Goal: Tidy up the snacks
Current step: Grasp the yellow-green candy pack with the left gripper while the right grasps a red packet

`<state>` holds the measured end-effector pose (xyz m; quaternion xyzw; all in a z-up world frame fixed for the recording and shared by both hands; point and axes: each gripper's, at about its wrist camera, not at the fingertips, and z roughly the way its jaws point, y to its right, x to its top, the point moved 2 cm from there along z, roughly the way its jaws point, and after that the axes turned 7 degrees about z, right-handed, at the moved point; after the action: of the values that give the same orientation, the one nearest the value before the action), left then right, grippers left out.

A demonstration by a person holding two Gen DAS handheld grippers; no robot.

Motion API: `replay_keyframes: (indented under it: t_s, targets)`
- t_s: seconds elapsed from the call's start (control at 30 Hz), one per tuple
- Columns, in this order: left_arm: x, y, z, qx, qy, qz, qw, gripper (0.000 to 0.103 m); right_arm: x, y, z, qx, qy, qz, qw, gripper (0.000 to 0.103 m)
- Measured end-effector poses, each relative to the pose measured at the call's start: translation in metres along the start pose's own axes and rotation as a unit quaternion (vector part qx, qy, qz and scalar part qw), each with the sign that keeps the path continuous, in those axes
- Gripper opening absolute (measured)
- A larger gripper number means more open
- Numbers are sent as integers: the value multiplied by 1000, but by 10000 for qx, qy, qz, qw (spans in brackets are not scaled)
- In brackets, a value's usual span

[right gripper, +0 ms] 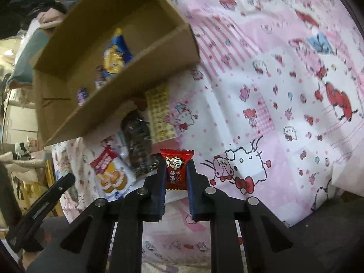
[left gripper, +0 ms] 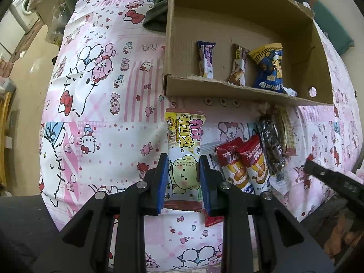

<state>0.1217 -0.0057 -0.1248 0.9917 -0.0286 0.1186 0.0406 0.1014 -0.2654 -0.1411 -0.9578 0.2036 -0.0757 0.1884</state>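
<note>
In the left wrist view my left gripper (left gripper: 183,158) is shut on a yellow-green cookie packet (left gripper: 184,141), held above the pink cloth. A cardboard box (left gripper: 227,91) lies beyond it, holding a purple-white bar (left gripper: 206,60), a brown bar (left gripper: 238,68) and a blue-yellow bag (left gripper: 270,68). In the right wrist view my right gripper (right gripper: 177,163) is shut on a small red candy packet (right gripper: 176,170). The same box (right gripper: 113,100) sits up and to the left of it, with the blue-yellow bag (right gripper: 116,54) inside.
Loose snacks lie in front of the box: two red-white cake packets (left gripper: 241,166), a dark packet (left gripper: 271,145) and a brown waffle packet (left gripper: 285,132). A pink cartoon-print cloth (right gripper: 273,91) covers the surface. A dark garment (left gripper: 157,16) lies left of the box.
</note>
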Motion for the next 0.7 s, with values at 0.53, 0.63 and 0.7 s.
replay_keyframes:
  t_s: [0.53,0.63,0.7]
  targets:
    - [2,-17,-37,383,852,-211,9954,23,-4,-46,-58,1279,869,-678,9856,17]
    - [2,-15,-46,462,1061,-229,9930,23,-5,-52,-62,1439,946,-690,9826,17]
    - [2,-12,-53,477,1165,-209,9918,23,-2,-54,-64,1523,955,-688,9813,17]
